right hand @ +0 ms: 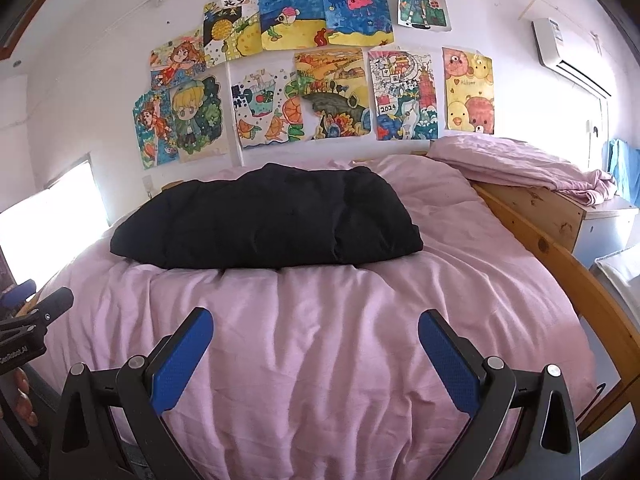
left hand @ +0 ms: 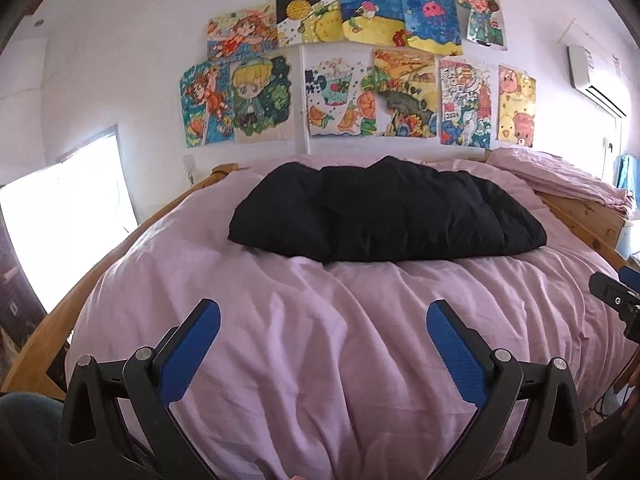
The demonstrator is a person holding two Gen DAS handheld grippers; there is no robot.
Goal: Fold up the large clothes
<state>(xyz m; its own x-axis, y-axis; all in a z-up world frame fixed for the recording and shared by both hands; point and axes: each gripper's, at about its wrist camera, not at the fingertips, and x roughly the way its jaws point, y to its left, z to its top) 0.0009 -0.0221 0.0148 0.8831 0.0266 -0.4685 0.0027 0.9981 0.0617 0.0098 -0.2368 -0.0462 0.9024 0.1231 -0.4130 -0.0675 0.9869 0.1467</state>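
**Lying folded on the bed: one black padded garment, both tongs empty**

Item 1. Black padded garment (left hand: pixel 384 212), puffy and quilted, bundled into a wide low block. It rests on the pink duvet cover (left hand: pixel 340 320) in the middle of the left wrist view, just above centre; in the right wrist view (right hand: pixel 268 220) it sits left of centre. Nothing touches it.

Item 2. Left tongs (left hand: pixel 323 324), bottom of frame, blue pads spread wide apart, holding nothing, above the rumpled duvet cover and well short of the garment.

Item 3. Right tongs (right hand: pixel 316 330), bottom of frame, likewise spread wide and empty, above the duvet cover.

Item 4. Wooden bed frame (right hand: pixel 560 256), running down the right side of the right wrist view.

Item 5. Folded pink bedding (right hand: pixel 520 160), on the frame's top edge, upper right.

Item 6. Children's drawings (left hand: pixel 360 68), two rows taped to the white wall, upper centre.

Item 7. Air conditioner (right hand: pixel 568 52), upper right corner.

Item 8. Bright window (left hand: pixel 68 220), left edge.
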